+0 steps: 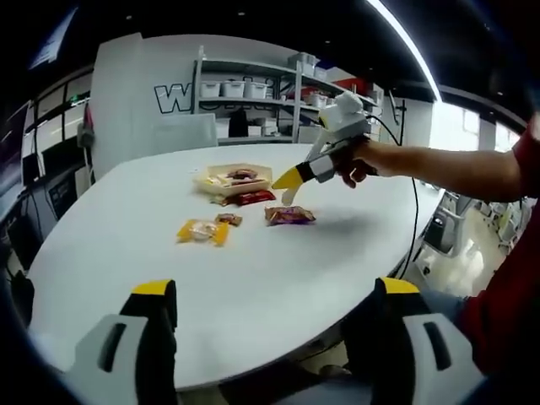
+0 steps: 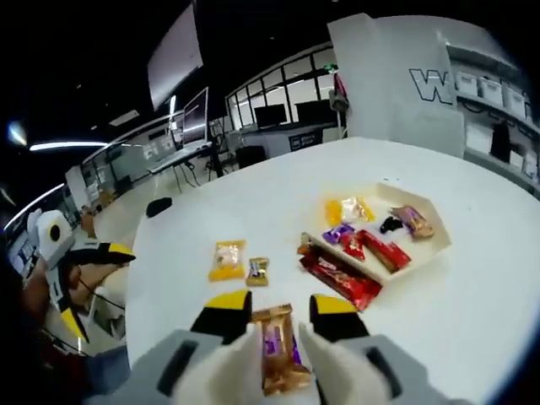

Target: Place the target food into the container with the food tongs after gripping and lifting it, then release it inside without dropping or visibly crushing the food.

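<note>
Right gripper point(image 2: 280, 319) is sitting partly open over a brown snack packet point(image 2: 277, 348) on the white desk point(image 2: 472, 278), jaws either side, contact unclear. Tray point(image 2: 439, 240) is lying beyond the packet. Left gripper point(image 1: 274, 308) is hanging wide open, empty.

Left gripper point(image 1: 274, 304) is showing grey-white jaw bodies with slotted cutouts, black inner faces and yellow tips. Right gripper point(image 2: 280, 316) is showing the same: pale grey moulded shells, black jaw sections, yellow caps. Person is wearing a red short sleeve point(image 1: 530, 156). A black cable point(image 1: 413, 211) is hanging off the white handle housing point(image 1: 342, 118).
</note>
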Demonstrator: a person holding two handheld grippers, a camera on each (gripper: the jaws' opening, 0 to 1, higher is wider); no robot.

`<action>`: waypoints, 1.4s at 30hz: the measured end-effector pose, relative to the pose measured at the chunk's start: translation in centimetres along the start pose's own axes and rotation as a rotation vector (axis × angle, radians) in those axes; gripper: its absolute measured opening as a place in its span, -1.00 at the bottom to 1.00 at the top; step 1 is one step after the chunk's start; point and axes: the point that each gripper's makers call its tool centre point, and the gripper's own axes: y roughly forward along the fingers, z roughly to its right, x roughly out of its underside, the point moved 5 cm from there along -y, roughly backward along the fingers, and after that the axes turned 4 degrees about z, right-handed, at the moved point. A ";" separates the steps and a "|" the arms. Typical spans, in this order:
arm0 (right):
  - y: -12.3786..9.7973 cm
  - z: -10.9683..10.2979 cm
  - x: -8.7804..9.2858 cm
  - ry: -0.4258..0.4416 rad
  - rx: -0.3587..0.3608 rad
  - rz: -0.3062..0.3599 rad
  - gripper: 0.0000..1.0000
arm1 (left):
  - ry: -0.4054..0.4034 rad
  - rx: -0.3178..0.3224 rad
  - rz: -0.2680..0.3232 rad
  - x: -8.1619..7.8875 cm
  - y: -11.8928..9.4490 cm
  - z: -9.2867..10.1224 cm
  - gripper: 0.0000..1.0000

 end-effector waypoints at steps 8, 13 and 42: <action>0.5 -0.5 0.9 -0.045 -0.002 -0.024 -0.55 | -0.001 -0.004 -0.003 0.3 -0.3 0.0 0.89; 0.8 -0.6 1.1 -0.067 -0.003 -0.028 -0.54 | -0.003 -0.006 -0.001 0.2 -0.4 0.0 0.89; 1.1 -0.6 1.7 -0.167 0.029 -0.012 -0.58 | 0.000 -0.004 -0.026 0.7 -0.2 0.0 0.89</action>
